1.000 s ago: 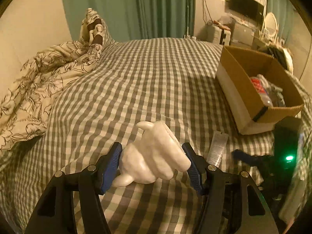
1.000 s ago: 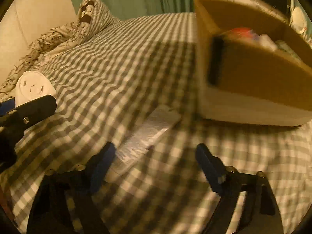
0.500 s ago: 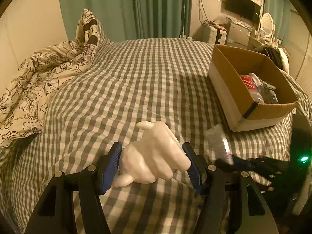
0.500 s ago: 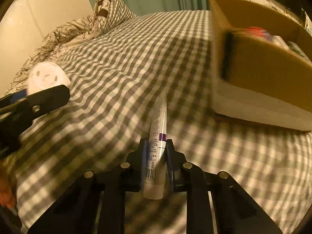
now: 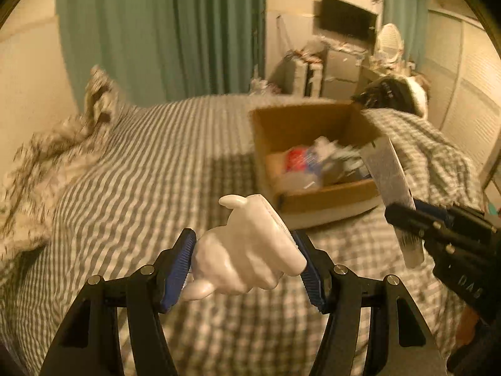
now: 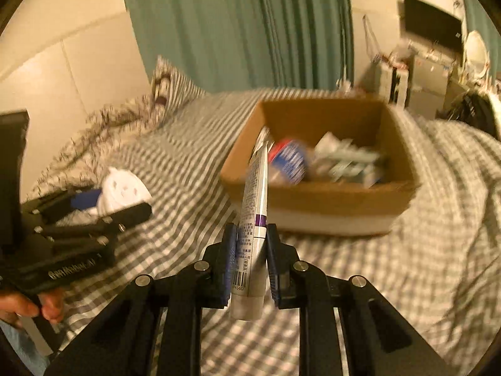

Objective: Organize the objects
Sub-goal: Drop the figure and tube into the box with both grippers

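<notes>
My left gripper is shut on a white hand-shaped object, held above the checked bed. It also shows in the right wrist view at the left. My right gripper is shut on a white squeeze tube with a purple band, lifted and pointing toward the open cardboard box. The tube also shows in the left wrist view at the right, near the box. The box holds several items, among them a red and blue package.
The bed has a grey checked cover. A rumpled patterned blanket and pillow lie at the left. Green curtains hang behind. A TV and cluttered furniture stand at the back right.
Both grippers have risen from the bed and moved toward the box. My right gripper closed on the tube a second ago and has lifted it. The left still holds the hand-shaped object.
</notes>
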Demonstrator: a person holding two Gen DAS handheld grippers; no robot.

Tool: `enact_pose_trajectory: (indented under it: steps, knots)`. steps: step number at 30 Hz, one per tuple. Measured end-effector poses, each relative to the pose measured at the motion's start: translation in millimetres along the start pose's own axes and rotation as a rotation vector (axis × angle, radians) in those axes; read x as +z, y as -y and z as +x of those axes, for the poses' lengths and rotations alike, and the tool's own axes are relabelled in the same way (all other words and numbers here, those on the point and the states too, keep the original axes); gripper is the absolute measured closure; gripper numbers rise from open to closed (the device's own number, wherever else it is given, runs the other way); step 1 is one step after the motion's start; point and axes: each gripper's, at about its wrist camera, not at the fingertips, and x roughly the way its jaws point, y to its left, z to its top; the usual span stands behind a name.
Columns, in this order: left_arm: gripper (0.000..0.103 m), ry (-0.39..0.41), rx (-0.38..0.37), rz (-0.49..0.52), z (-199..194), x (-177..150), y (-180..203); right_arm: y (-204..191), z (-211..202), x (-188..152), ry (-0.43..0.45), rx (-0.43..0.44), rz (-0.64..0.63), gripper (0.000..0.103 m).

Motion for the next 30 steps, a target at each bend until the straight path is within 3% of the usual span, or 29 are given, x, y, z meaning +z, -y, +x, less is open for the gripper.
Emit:
enact_pose_trajectory:
  steps: [6, 13, 21, 30]
  knots:
    - [0.038, 0.060, -0.045, 0.093, -8, 46, 50, 29, -47, 37, 0.089, -0.070, -0.058, 0.085]
    - [0.038, 0.082, -0.086, 0.141, 12, 94, 82, 61, -60, 79, 0.143, -0.112, -0.090, 0.085]
    - [0.038, 0.058, -0.091, 0.117, 60, 122, 84, 87, -27, 116, 0.130, -0.106, -0.094, 0.085]
    - [0.038, 0.016, -0.122, 0.097, 119, 120, 66, 105, 49, 119, 0.019, -0.079, -0.062, 0.085]
